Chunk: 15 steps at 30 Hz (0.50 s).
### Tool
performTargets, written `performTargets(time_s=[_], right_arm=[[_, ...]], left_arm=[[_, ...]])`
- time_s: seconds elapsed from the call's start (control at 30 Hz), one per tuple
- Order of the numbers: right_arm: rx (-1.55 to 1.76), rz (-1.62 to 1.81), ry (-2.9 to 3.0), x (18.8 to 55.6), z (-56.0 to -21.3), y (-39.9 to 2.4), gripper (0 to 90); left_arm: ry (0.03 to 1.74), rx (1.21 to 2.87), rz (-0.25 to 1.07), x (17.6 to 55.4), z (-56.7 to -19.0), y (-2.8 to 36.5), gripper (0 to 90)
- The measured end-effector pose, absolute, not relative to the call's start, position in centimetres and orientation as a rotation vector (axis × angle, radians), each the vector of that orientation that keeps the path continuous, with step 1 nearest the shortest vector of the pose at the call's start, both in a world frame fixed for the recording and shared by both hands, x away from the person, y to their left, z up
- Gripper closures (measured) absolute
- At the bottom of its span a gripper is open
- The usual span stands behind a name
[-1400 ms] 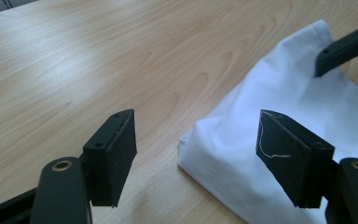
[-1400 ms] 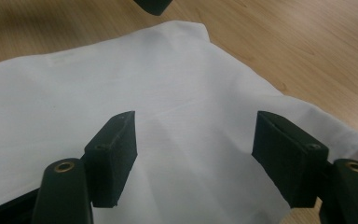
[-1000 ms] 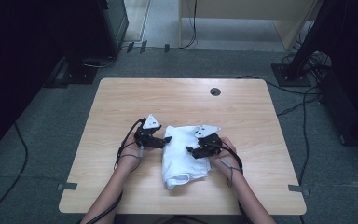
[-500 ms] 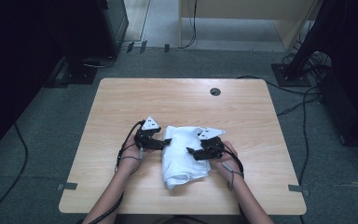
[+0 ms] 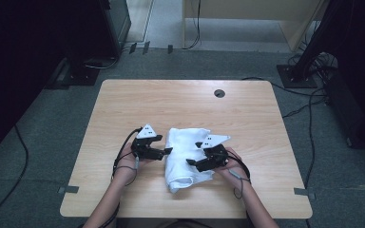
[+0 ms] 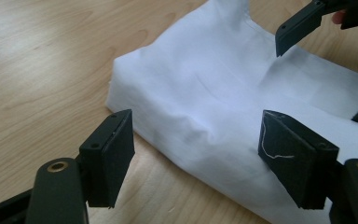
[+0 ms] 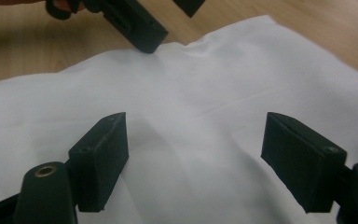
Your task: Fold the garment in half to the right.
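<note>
A white folded cloth [image 5: 186, 151] lies on the wooden table [image 5: 180, 102], toward the near edge. My left gripper [image 5: 166, 151] is at the cloth's left side, jaws wide apart. In the left gripper view the left gripper [image 6: 196, 140] straddles the cloth's [image 6: 205, 88] thick folded edge without pressing it. My right gripper [image 5: 191, 163] hovers over the cloth's right half, also open. In the right gripper view the right gripper [image 7: 193, 144] has only flat cloth [image 7: 205, 93] below its gap. The two grippers point at each other, tips a short way apart.
A round cable hole [image 5: 219, 93] sits near the table's far edge. Bare wood surrounds the cloth on all sides. Cables trail from both grippers along the forearms. Dark equipment and cables [image 5: 309, 109] stand on the grey floor around the table.
Both grippers have drifted slightly toward the near edge of the table, the left one a bit more. The cloth lies as before and both stay open.
</note>
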State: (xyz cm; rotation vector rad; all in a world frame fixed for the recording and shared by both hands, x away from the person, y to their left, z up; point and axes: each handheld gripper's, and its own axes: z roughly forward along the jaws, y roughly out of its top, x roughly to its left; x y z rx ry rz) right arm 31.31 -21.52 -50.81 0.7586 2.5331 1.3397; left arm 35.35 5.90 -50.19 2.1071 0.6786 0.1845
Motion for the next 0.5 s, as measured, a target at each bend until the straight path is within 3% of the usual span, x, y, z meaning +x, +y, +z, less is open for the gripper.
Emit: performTargets(time_s=[0.17, 0.5], right_arm=[[0.738, 1.301, 2.592, 31.2, -51.3, -21.3, 22.4], [0.732, 1.194, 2.612, 31.4, -52.5, -20.8, 23.1]], left_arm=[[0.612, 2.173, 0.213, 35.0, -50.8, 5.1, 26.8], [0.654, 2.167, 0.204, 35.6, -51.6, 5.2, 21.4]])
